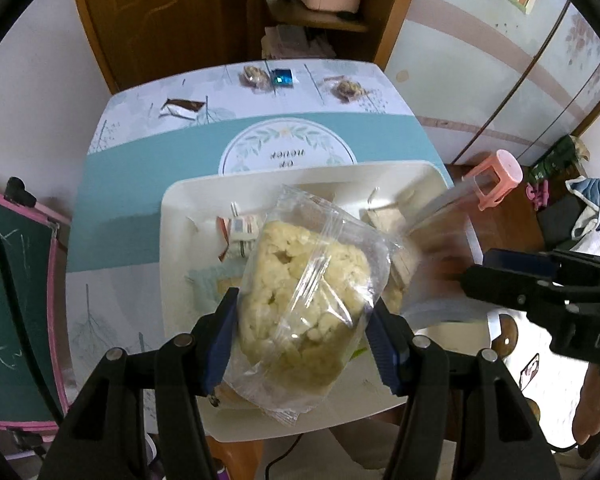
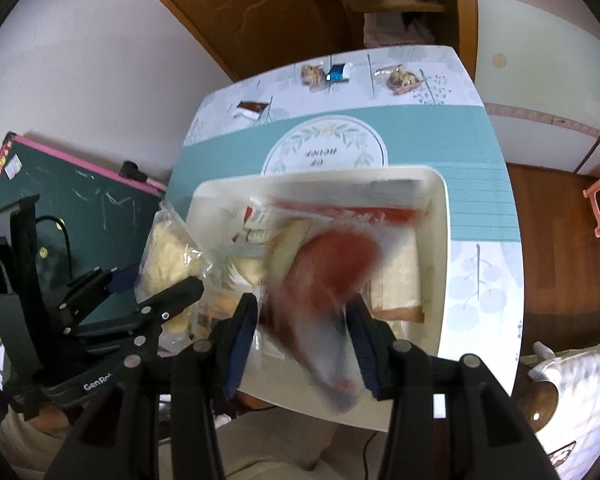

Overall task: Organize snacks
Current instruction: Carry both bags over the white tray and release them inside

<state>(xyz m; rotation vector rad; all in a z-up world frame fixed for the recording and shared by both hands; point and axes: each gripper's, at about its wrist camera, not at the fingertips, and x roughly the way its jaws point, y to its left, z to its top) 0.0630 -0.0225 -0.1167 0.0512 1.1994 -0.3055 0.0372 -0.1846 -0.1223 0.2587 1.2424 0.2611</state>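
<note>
My left gripper is shut on a clear bag of pale yellow puffed snack and holds it above the white tray; it also shows in the right wrist view. My right gripper is shut on a blurred clear packet with a red-brown snack over the tray. Several wrapped snacks lie in the tray. At the table's far edge lie two brown snack packets, a blue packet and a brown-white wrapper.
The table has a teal and white patterned cloth. A green chalkboard with a pink frame leans at the left. A pink stool stands on the floor at the right. A wooden cabinet stands behind the table.
</note>
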